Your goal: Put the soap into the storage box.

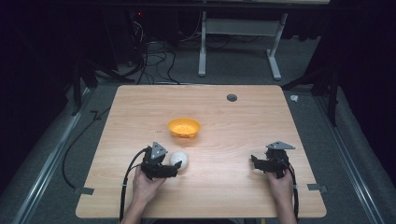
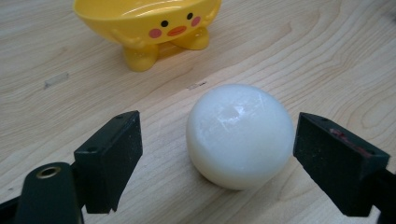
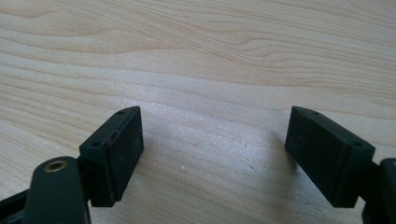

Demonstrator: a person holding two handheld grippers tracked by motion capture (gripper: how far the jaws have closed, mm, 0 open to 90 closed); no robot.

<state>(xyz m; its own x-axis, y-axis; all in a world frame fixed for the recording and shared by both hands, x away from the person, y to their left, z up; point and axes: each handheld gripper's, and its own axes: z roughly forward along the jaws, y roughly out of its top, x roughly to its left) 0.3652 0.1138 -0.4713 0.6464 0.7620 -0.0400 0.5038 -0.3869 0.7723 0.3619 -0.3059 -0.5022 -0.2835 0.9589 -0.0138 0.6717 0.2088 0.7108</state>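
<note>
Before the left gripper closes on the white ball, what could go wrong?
1. The white ball lies nearer the right jaw of the open left gripper than the left one. That jaw may touch first and push it.
2. The ball is round and smooth on the bare table, so it could squeeze out and roll.
3. The yellow bowl stands on small feet just beyond; a rolling ball might knock it.

- The ball (image 2: 239, 135) looks like smooth white plastic with a soft sheen.
- The bowl (image 2: 147, 21) is glossy yellow plastic.
- The tabletop (image 2: 327, 60) is pale, matt wood grain.
- The fingers (image 3: 116, 149) are matt black plastic.
</note>
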